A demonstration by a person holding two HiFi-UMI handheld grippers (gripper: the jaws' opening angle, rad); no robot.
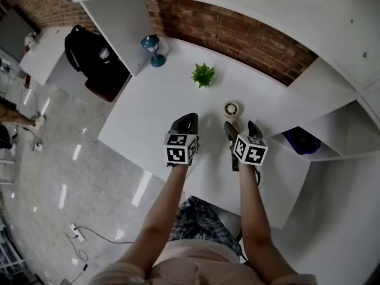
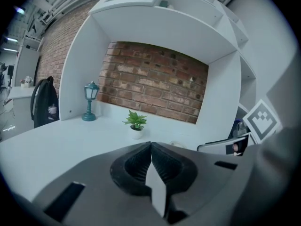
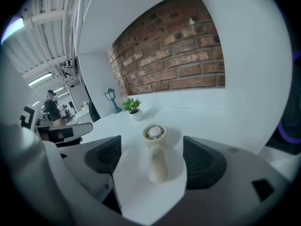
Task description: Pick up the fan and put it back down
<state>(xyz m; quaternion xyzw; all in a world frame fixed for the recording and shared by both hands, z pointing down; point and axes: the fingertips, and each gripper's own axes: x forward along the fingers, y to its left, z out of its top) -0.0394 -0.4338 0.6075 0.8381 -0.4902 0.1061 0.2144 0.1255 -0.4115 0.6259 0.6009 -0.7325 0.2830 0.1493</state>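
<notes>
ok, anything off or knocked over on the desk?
Nothing stands out. The fan lies flat on the desk, untouched by the right gripper's open jaws; the plant and lamp stand upright.

Left gripper [image 1: 190, 121] jaws together, right gripper [image 1: 241, 127] jaws apart
</notes>
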